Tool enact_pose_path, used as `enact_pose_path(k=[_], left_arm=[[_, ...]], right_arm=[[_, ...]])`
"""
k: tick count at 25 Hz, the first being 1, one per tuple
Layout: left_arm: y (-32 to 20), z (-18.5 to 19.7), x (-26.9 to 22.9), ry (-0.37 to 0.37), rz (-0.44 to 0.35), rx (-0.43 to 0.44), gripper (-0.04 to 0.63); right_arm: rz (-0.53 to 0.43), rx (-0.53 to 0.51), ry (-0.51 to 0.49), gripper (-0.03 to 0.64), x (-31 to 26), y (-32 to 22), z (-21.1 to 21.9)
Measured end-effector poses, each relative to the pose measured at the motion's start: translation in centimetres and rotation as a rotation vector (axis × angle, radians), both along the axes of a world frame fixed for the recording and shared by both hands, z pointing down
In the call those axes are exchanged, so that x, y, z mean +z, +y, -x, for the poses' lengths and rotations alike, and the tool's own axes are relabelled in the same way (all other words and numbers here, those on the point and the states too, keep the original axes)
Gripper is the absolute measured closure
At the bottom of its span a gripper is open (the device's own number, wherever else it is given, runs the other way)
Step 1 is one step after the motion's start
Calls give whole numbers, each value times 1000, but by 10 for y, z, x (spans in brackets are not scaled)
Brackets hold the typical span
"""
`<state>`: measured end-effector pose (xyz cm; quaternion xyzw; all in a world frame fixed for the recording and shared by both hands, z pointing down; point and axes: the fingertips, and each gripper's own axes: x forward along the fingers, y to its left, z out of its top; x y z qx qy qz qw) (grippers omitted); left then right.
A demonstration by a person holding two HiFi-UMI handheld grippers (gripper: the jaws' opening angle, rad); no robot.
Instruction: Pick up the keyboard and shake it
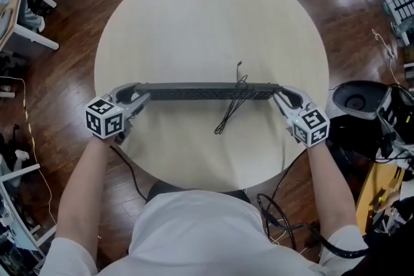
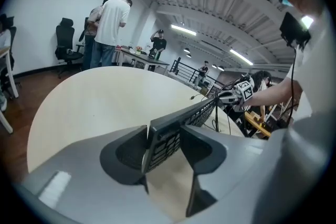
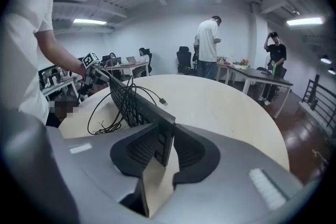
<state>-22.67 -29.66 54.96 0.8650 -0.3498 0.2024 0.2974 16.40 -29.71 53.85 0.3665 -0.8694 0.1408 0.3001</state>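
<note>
A dark grey keyboard (image 1: 207,92) is turned on its long edge over the round beige table (image 1: 194,16), held at both ends. My left gripper (image 1: 139,97) is shut on its left end; in the left gripper view the keyboard (image 2: 197,113) runs away from between the jaws of the left gripper (image 2: 165,136). My right gripper (image 1: 279,95) is shut on the right end, and in the right gripper view the key rows of the keyboard (image 3: 126,99) show beyond the right gripper (image 3: 160,147). Its black cable (image 1: 231,106) hangs down in loops onto the table.
A black round bin (image 1: 354,100) stands off the table's right side, with cables and yellow gear on the floor beside it. White furniture (image 1: 26,16) stands at the left. People (image 2: 111,29) stand at desks far behind the table.
</note>
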Motion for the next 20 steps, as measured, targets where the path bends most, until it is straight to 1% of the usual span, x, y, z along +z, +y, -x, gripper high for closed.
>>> enact_pose_path(k=[4, 7, 12, 16, 20], left_arm=[[21, -6, 3, -50, -19, 35, 407], [35, -9, 6, -113, -22, 78, 399], [62, -8, 12, -247, -47, 155, 396], [87, -12, 22, -375, -84, 240, 390], [105, -14, 35, -503, -129, 304, 382]], right_arm=[[-47, -30, 66, 536, 0, 21, -6], [-66, -60, 111, 543, 3, 39, -7], [-91, -144, 202, 548, 8, 65, -3], [-125, -204, 320, 549, 17, 84, -5], [-154, -207, 399, 546, 28, 102, -6]])
